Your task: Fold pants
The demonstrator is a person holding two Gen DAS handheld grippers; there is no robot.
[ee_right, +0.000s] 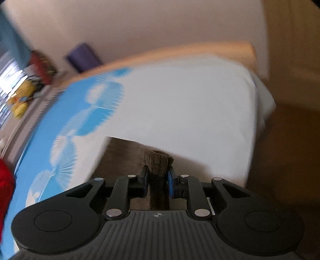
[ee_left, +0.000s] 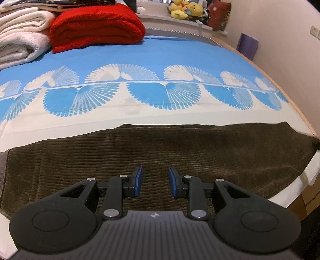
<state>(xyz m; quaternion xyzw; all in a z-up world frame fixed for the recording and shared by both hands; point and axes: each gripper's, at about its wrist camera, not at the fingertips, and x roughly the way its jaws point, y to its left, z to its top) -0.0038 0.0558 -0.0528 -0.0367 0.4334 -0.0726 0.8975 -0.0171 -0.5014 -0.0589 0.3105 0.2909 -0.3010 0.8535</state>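
Note:
Dark brown corduroy pants (ee_left: 160, 152) lie flat across the near part of the bed, stretching from left to right. My left gripper (ee_left: 155, 181) hovers over their middle, open, with nothing between its blue pads. In the blurred right wrist view, my right gripper (ee_right: 157, 178) is shut on a bunched fold of the pants (ee_right: 157, 160), which sticks up between the pads. The rest of the brown cloth hangs below and behind that fold.
The bed carries a blue and white fan-patterned cover (ee_left: 140, 60). A folded red blanket (ee_left: 96, 26) and white blankets (ee_left: 22, 38) lie at the far left. Plush toys (ee_left: 186, 9) sit on the ledge behind. The bed's wooden edge (ee_left: 280, 84) and wall run along the right.

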